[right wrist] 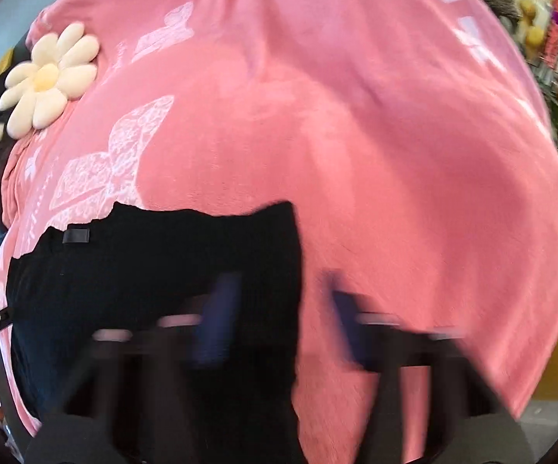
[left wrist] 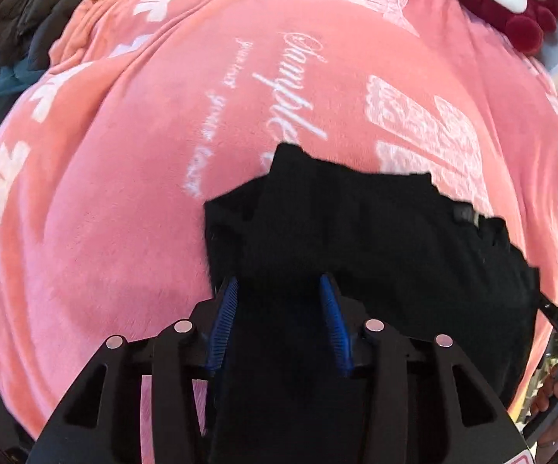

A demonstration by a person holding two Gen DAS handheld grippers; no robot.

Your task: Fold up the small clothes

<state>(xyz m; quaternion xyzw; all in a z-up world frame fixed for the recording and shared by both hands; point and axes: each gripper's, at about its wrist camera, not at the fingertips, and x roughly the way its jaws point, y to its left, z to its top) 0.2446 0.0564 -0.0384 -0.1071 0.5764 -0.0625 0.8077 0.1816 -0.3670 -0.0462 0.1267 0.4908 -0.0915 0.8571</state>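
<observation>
Black fabric fills the near middle of the left wrist view: the black garment (left wrist: 356, 239) lies on a pink blanket (left wrist: 124, 193) printed with white script and patterns, and it runs from the far side of the left gripper (left wrist: 280, 317) down between the blue pads (left wrist: 222, 321). The pads stand a little apart with the cloth passing between them; whether they press on it cannot be told. The garment's near part is hidden behind the gripper body, and its right side fades into dark shadow. At the far right edge a hand (left wrist: 557, 406) holds the other tool, cut off by the frame. A red plush toy (left wrist: 511, 11) sits far right, dark clothes (left wrist: 19, 38) far left.

From the right wrist, the same garment (right wrist: 143, 270) lies near left on the blanket (right wrist: 395, 154), its right edge falling between the fingers of the right gripper (right wrist: 279, 317). That gripper is smeared by motion; its fingers look spread apart, but blur leaves the true gap unclear. A small grey label (right wrist: 75, 236) shows on the far left of the garment. A cream flower cushion (right wrist: 48, 77) rests far left.
</observation>
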